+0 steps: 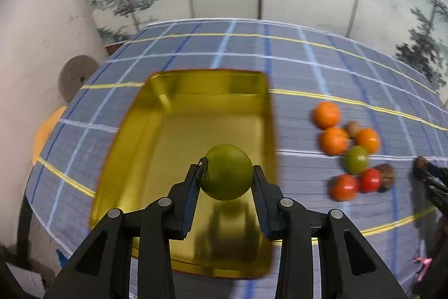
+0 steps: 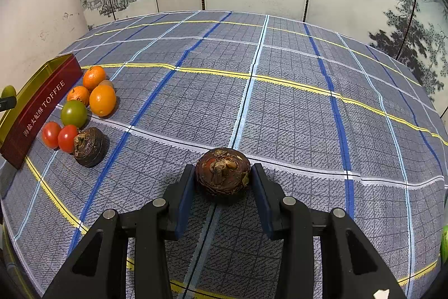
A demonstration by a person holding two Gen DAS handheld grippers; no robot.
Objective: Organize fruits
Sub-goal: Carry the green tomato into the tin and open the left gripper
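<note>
Presently the left claw (image 1: 226,175) is clenched on a green fruit (image 1: 227,171), held above the gold tin (image 1: 156,114) near its right wall. The right claw (image 2: 222,175) brackets a brown bulb (image 2: 222,172) on the counter (image 2: 280,102); whether its pads press it, I cannot tell. The other fruits (image 2: 84,108) lie clustered just beside the tin. Risk: released from height, the round fruit may bounce or roll over the low rim; a loose hold could let the bulb slip.
</note>
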